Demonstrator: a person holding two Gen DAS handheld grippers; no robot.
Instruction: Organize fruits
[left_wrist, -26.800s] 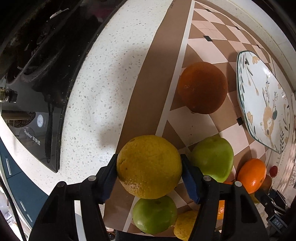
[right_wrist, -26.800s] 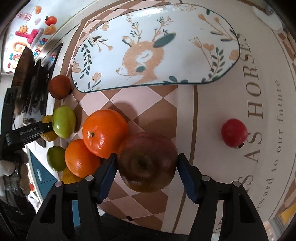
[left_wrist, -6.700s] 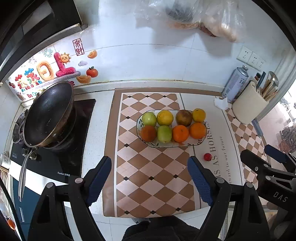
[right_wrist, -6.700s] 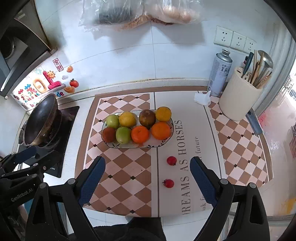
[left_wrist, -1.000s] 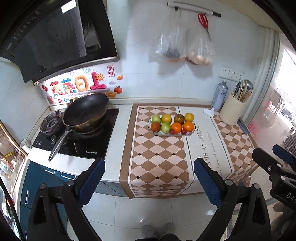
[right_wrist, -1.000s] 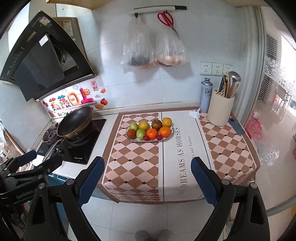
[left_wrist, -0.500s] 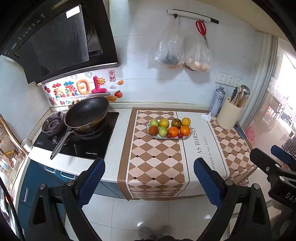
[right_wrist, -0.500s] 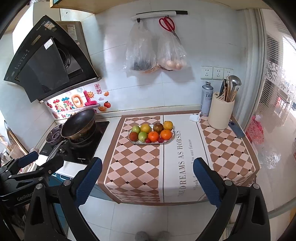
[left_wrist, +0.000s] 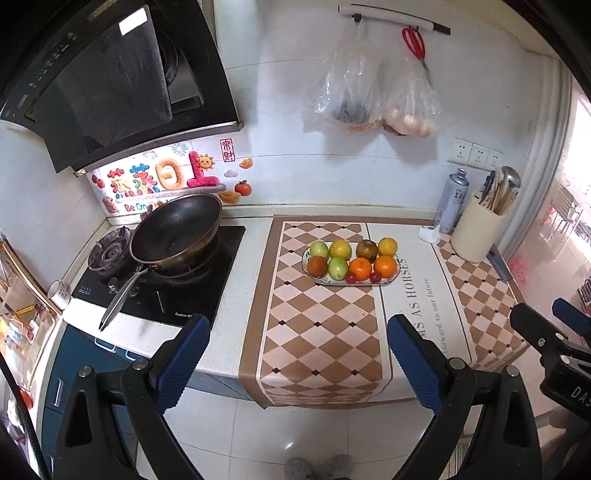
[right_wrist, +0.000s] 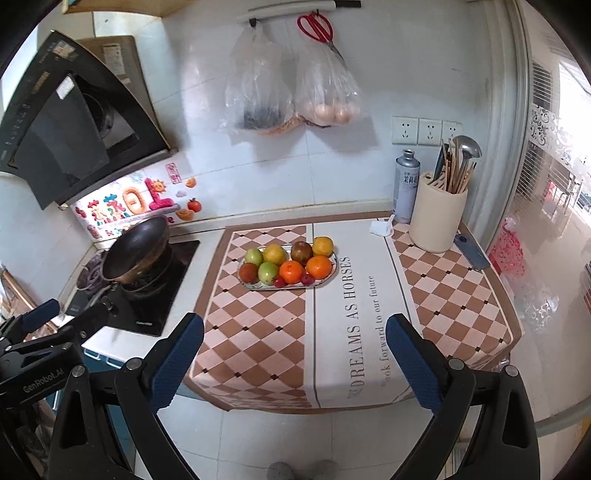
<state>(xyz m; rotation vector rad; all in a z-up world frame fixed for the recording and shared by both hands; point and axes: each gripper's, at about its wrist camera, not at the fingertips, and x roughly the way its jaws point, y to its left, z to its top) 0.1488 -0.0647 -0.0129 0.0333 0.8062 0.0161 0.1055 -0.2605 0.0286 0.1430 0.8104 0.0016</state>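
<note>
A patterned oval plate (left_wrist: 393, 279) stands on the checkered mat (left_wrist: 321, 325) on the counter, also in the right wrist view (right_wrist: 325, 282). It holds several fruits: green apples, oranges, yellow citrus, a dark apple and two small red fruits. My left gripper (left_wrist: 297, 360) is open and empty, held well back from the counter above the floor. My right gripper (right_wrist: 293, 356) is open and empty too, equally far back. Each gripper shows at the edge of the other's view.
A black wok (left_wrist: 175, 232) sits on the stove at the left under a range hood (left_wrist: 110, 81). A utensil holder (right_wrist: 437, 218) and spray can (right_wrist: 405, 184) stand at the back right. Two plastic bags (right_wrist: 291, 92) and red scissors hang on the wall.
Both grippers have moved slightly closer to the counter over the last second and stay open. The plate of fruits has not moved.
</note>
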